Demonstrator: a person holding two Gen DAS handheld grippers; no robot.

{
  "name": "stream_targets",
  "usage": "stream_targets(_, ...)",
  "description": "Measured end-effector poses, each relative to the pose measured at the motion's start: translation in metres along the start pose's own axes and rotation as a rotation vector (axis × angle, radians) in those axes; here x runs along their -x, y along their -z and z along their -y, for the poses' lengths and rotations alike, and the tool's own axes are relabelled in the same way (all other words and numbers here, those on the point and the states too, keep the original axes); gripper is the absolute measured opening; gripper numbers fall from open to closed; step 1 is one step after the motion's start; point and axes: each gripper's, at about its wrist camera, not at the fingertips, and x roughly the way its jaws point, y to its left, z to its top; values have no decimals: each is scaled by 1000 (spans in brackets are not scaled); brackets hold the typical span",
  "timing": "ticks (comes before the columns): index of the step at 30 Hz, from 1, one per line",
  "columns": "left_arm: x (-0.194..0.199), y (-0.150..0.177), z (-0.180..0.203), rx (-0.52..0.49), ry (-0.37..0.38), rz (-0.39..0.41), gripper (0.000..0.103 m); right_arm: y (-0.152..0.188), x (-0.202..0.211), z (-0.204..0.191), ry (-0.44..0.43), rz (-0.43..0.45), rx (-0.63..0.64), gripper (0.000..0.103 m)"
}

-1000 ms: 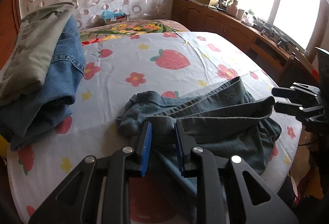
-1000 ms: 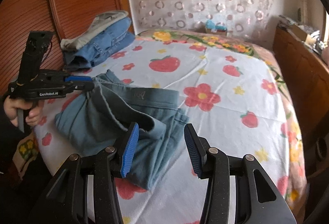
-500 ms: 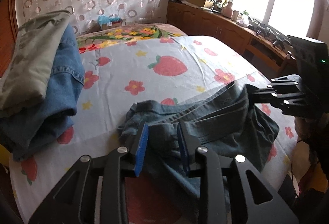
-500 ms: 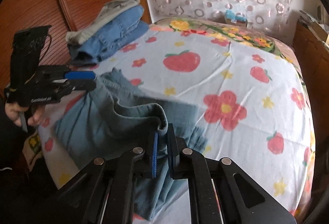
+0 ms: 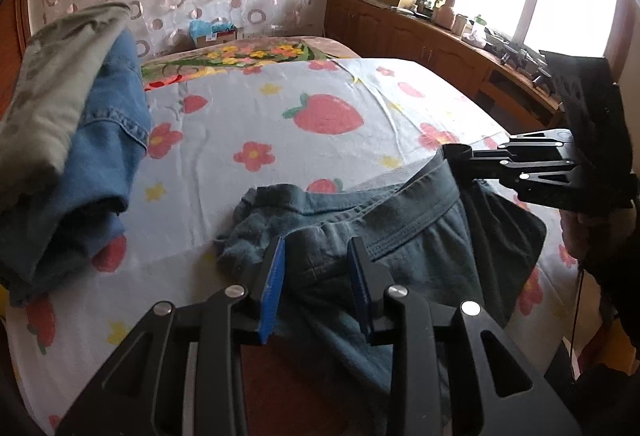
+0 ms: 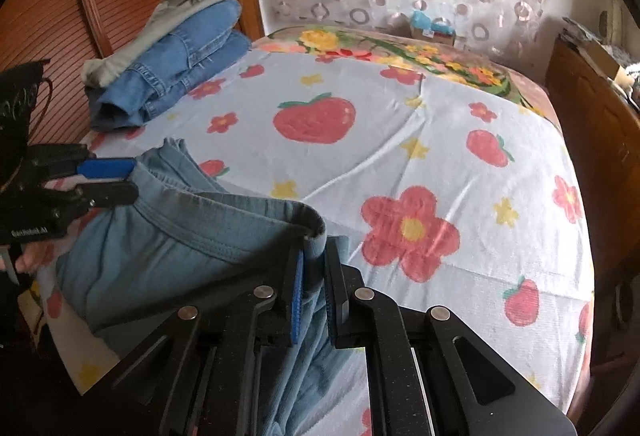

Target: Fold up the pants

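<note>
With the right gripper (image 6: 312, 268) clamped on the waistband of the teal pants (image 6: 168, 260) at lower centre and the left gripper (image 5: 316, 268) half-closed around its other end, this looks like the lift-and-spread step, calling next for an even pull taut.

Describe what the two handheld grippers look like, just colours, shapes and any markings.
Both are matte black, with angular cut-out linkages and silver pivot pins. The left gripper and right gripper have blue ribbed pads on their fingers. White lettering marks the left gripper's side, too blurred to read. A thin dark cable hangs near the right gripper.
</note>
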Motion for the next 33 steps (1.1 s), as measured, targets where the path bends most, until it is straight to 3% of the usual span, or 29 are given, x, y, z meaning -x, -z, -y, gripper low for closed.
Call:
stream_targets(5, 3, 0, 1, -2, 6, 22, 29, 1, 0, 3, 1, 1, -15, 13)
stream_targets(6, 5, 0, 2, -12, 8, 32, 19, 1, 0, 3, 1, 1, -19, 15)
stream_targets(8, 7, -1, 2, -12, 14, 39, 10, 3, 0, 4, -2, 1, -29, 17)
stream_targets(10, 13, -5, 4, -11, 9, 63, 8, 5, 2, 5, -3, 0, -38, 19)
stream_targets(14, 26, -18, 6, 2, -12, 110, 8, 12, 5, 6, -9, -2, -51, 20)
stream_targets(18, 22, -24, 8, -11, -37, 79, 11, 15, 9, 6, -4, 3, -61, 20)
stream_targets(33, 62, -1, 23, 9, -33, 117, 19, 52, 56, -9, -21, 26, -96, 30)
